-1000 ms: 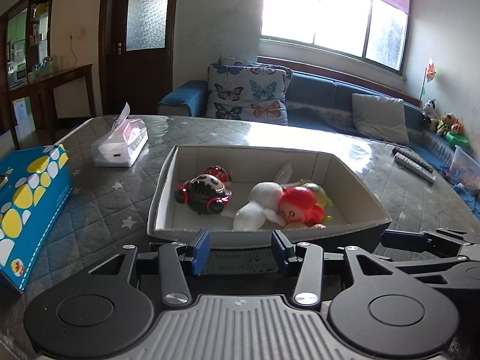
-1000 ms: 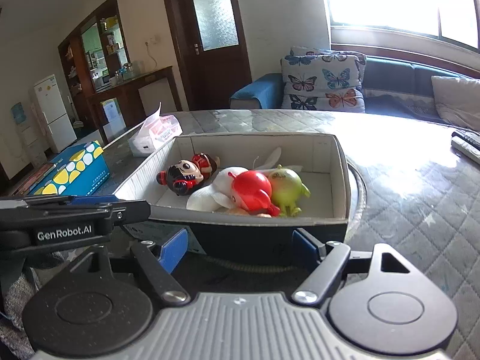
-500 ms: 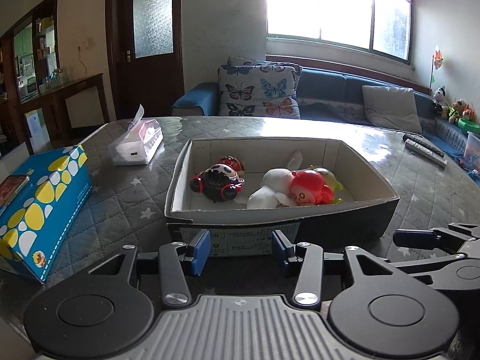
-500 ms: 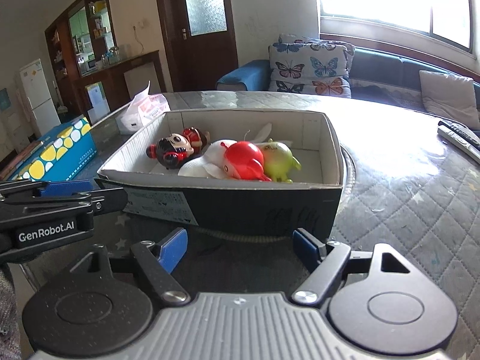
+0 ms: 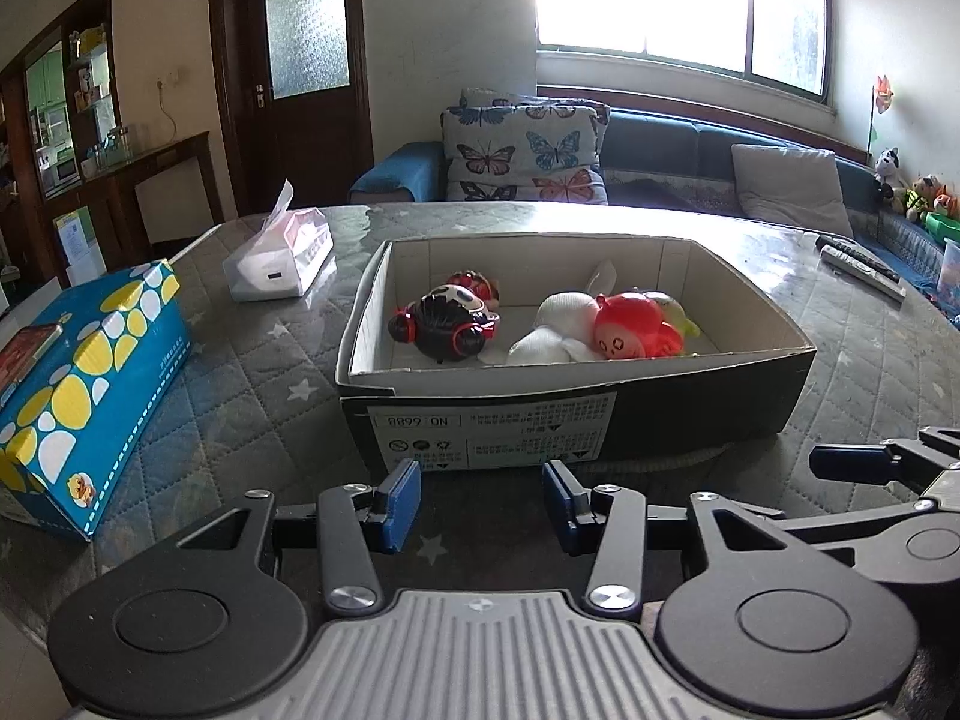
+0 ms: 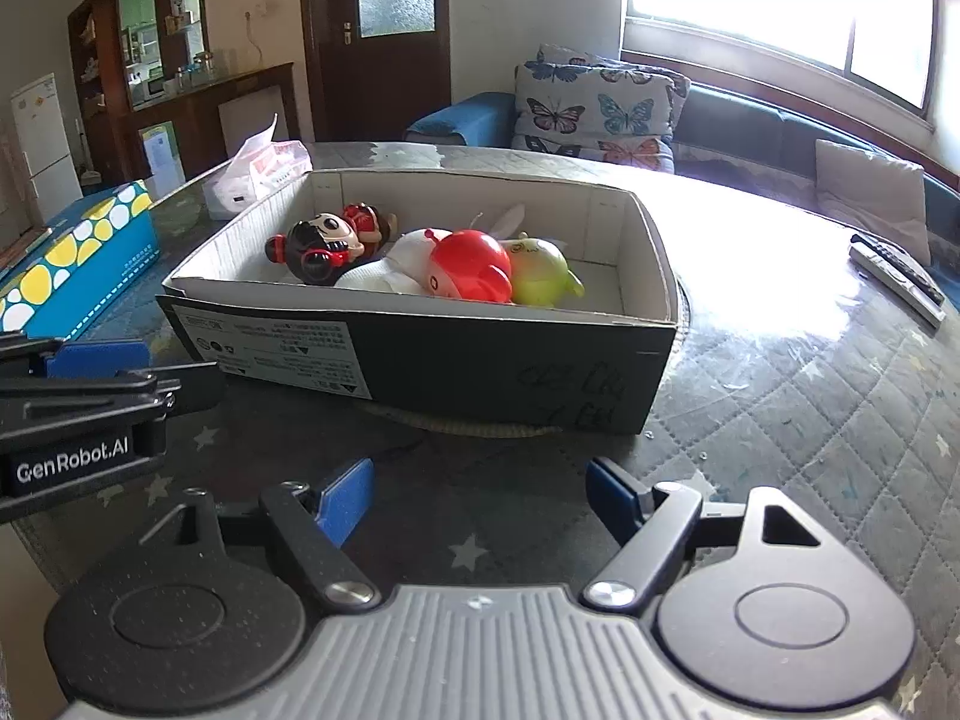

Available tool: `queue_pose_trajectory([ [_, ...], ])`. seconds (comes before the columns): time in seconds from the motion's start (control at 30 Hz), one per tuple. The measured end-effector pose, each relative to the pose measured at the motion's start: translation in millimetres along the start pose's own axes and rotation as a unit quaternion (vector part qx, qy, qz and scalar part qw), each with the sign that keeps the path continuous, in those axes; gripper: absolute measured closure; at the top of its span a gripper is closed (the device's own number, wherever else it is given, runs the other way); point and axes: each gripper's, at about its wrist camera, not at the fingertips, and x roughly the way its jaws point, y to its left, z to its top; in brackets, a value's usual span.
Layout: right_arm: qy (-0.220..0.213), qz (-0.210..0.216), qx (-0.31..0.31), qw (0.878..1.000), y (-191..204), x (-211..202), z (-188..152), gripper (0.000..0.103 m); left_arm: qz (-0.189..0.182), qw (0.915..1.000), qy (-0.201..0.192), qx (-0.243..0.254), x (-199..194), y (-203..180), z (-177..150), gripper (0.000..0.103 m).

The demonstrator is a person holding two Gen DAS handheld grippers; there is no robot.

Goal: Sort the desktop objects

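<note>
An open cardboard box (image 5: 708, 402) (image 6: 492, 360) stands on the quilted table. It holds a black and red toy figure (image 5: 444, 324) (image 6: 321, 246), a white and red doll (image 5: 624, 330) (image 6: 468, 267) and a green toy (image 6: 540, 273). My left gripper (image 5: 480, 501) is open and empty, just short of the box's near wall. My right gripper (image 6: 480, 495) is open and empty, also in front of the box. The left gripper shows at the left edge of the right wrist view (image 6: 96, 360).
A blue and yellow carton (image 5: 84, 384) (image 6: 66, 258) lies left of the box. A tissue pack (image 5: 279, 258) (image 6: 258, 171) sits behind it. Remote controls (image 5: 864, 267) (image 6: 900, 276) lie at the table's far right. A sofa with cushions stands beyond.
Both grippers have drawn back from the box and toward me, so the box looks farther off. Both stay open and empty.
</note>
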Motion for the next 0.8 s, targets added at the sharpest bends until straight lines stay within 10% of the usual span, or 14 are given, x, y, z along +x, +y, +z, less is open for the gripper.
queue_pose_trajectory([
  [0.8,0.015,-0.003,0.013,1.000,-5,15,14,0.016,0.008,0.9999,0.004,0.010,11,-1,11,0.055],
])
